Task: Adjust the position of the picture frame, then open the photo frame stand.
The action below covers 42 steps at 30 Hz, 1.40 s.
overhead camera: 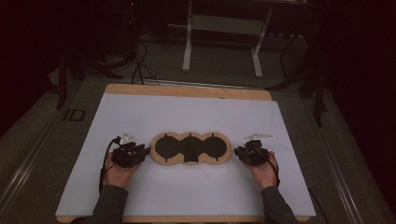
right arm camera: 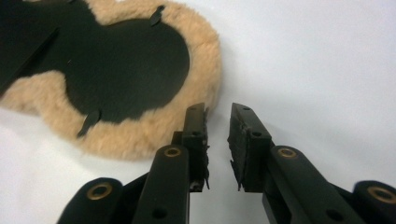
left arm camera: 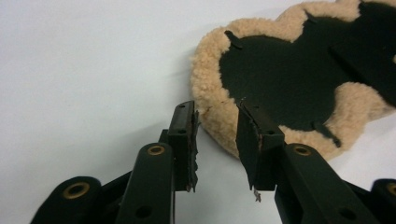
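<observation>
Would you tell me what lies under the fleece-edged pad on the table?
The fleece-edged pad lies flat on the white sheet, which covers the wooden table. Whatever is directly beneath the pad is hidden by it.

A fixed high camera looked forward and down over the white-covered table (overhead camera: pixel 140 112) from the person's near side. Each gripper-mounted camera sat low and close, facing inward along its own black jaws. All three views shared the tan fleece-edged, three-lobed black pad (overhead camera: pixel 192 148) (left arm camera: pixel 285 79) (right arm camera: pixel 116 70), seen from opposite ends.
</observation>
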### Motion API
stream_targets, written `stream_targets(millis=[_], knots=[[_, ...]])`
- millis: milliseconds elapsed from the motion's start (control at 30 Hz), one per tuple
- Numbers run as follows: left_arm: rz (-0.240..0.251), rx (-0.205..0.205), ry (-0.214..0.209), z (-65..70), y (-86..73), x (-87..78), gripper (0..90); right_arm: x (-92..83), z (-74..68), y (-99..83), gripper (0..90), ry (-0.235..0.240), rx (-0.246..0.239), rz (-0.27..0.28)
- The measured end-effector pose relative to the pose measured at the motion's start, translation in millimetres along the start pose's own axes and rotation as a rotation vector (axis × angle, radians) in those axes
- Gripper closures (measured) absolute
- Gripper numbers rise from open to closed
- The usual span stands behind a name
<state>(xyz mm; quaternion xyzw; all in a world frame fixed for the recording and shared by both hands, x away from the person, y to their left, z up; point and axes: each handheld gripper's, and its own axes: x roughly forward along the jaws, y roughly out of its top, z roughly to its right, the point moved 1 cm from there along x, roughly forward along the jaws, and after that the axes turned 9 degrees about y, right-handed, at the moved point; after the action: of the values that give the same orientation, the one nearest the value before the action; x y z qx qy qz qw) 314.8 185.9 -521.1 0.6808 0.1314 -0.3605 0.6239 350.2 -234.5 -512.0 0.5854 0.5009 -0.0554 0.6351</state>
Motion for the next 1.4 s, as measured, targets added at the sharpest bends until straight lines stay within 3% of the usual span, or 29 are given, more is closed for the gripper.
stream_targets(millis=[133,200,333,400,467,600,800,1133,1400], knots=[[0.01,-0.015,-0.01,-0.5,1.0,-1.9,66.2,-1.2,2.5,-11.0,72.5,0.025,-0.004,0.0],[0.019,-0.015,-0.011,0.0,1.9,-3.2,65.0,1.0,7.8,-19.9,68.8,0.04,0.022,0.013],[0.033,-0.016,-0.021,1.5,3.3,-5.7,63.8,-2.7,11.9,-21.4,63.2,0.071,0.051,0.046],[0.033,-0.008,-0.046,3.6,3.9,-6.9,64.0,-4.2,12.0,-21.6,61.2,0.071,0.054,0.056],[0.034,0.009,-0.048,6.4,4.8,-7.9,64.7,-7.9,6.4,-22.7,57.9,0.044,0.008,0.058],[0.053,0.032,-0.078,15.6,8.4,-12.1,64.5,-5.8,0.3,-24.1,56.0,0.047,-0.011,0.047],[0.071,0.072,-0.109,26.2,11.8,-17.4,63.6,-2.0,1.7,-25.9,54.7,0.04,-0.009,0.025],[0.078,0.134,-0.16,57.2,13.1,-18.0,59.4,-5.5,3.1,-25.0,52.9,0.02,-0.013,0.039],[0.056,0.222,-0.205,84.1,9.0,-12.7,64.9,-5.9,4.1,-25.1,52.1,0.006,-0.015,0.04]])
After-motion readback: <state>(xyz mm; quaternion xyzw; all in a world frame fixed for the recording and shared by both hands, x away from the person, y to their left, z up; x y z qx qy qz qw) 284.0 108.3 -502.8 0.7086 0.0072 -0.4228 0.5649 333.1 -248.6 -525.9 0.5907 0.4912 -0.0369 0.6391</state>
